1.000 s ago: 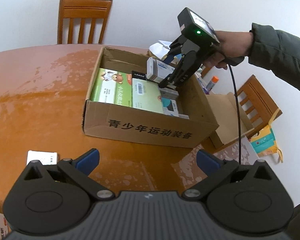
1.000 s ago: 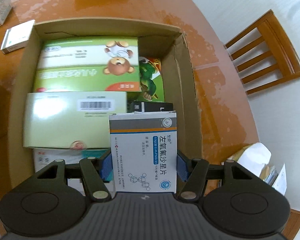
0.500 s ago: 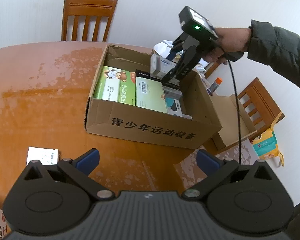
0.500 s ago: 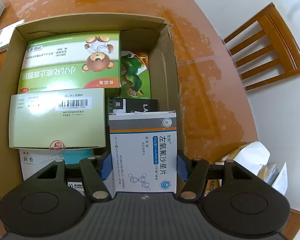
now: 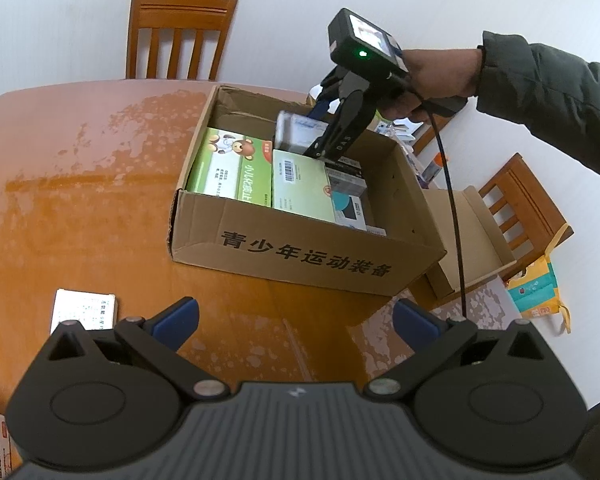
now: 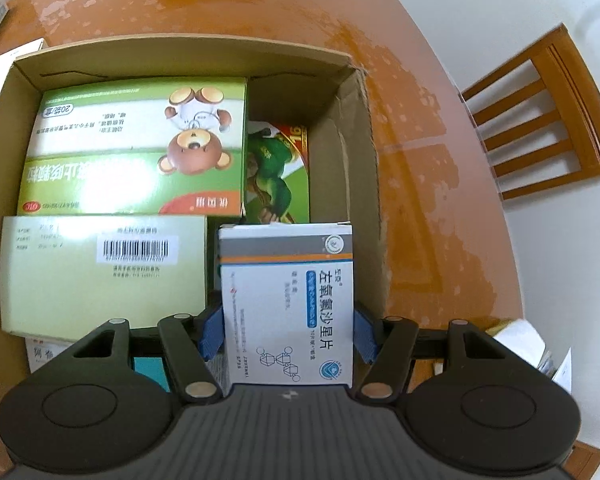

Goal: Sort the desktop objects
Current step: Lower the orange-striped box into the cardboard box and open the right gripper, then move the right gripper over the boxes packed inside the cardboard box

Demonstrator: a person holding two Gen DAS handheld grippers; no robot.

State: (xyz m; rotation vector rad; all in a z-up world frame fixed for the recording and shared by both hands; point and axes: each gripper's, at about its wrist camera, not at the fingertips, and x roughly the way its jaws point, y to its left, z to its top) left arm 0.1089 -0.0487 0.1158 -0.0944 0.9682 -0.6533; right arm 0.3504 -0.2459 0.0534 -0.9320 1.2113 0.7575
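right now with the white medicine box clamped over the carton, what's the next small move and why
Probably lower the right gripper a little, then open. Its white medicine box hangs inside the cardboard carton, over the gap beside the pale green box.

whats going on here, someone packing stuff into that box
Yes. A person with a claw in each hand is sorting medicine boxes into a cardboard box on a round wooden table. The right claw is shut on a white and blue medicine box, holding it over the carton's right side, above the boxes already packed. The left claw hangs open and empty near a small white box lying on the table.
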